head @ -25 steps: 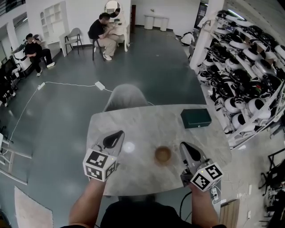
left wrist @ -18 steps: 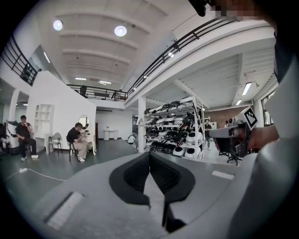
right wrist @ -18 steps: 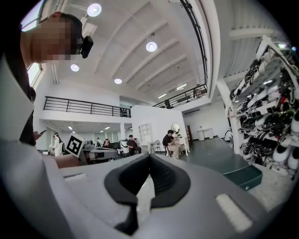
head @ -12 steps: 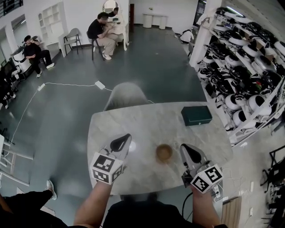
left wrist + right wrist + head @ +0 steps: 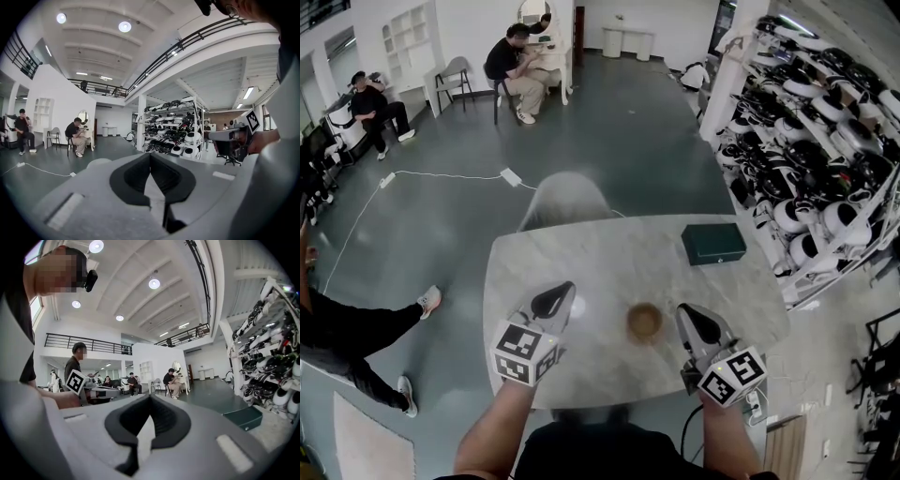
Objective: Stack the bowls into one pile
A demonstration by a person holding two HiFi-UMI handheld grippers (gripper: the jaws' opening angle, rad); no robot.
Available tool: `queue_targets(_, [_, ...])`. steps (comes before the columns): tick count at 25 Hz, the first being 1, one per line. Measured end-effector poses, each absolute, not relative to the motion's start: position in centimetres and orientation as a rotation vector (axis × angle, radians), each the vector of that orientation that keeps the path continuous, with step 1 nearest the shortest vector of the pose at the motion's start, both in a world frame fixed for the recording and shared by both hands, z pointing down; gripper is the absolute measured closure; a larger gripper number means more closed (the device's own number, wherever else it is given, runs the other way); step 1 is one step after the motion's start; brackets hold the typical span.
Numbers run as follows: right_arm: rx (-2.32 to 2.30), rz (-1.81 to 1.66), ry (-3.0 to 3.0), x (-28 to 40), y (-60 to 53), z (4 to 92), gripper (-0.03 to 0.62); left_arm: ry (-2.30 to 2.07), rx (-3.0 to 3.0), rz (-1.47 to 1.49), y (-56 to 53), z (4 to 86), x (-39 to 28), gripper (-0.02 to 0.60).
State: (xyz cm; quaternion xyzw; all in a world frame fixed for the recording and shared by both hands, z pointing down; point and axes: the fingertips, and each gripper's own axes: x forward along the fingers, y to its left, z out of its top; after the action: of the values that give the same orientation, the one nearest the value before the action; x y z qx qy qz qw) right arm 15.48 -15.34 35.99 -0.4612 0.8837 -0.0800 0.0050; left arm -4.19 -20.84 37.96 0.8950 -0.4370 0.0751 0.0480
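Observation:
A brown bowl [image 5: 644, 322] sits on the marble table [image 5: 619, 253] near its front edge; from above I cannot tell whether it is a single bowl or a pile. My left gripper [image 5: 561, 292] hovers to the bowl's left and my right gripper [image 5: 686, 312] to its right, both apart from it. In the left gripper view the jaws [image 5: 150, 157] are shut with nothing between them. In the right gripper view the jaws [image 5: 149, 399] are also shut and empty. Neither gripper view shows the bowl.
A dark green box [image 5: 712, 245] lies at the table's far right. A grey chair [image 5: 567, 199] stands behind the far edge. Shelves of white gear [image 5: 816, 141] line the right side. A person's legs [image 5: 366, 328] are on the floor at the left.
My left gripper has shifted a little right toward the bowl. A person has walked into view on the floor at the left. The bowl and right gripper stay put.

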Motion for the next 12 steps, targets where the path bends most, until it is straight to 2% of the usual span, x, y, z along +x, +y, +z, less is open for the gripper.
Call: queue_targets(12, [-1.468,-0.218,2.714,16.2,-15.2,34.9,0.591,-1.300,2.757,0.242,-20.3,36.8,-3.6,0.571])
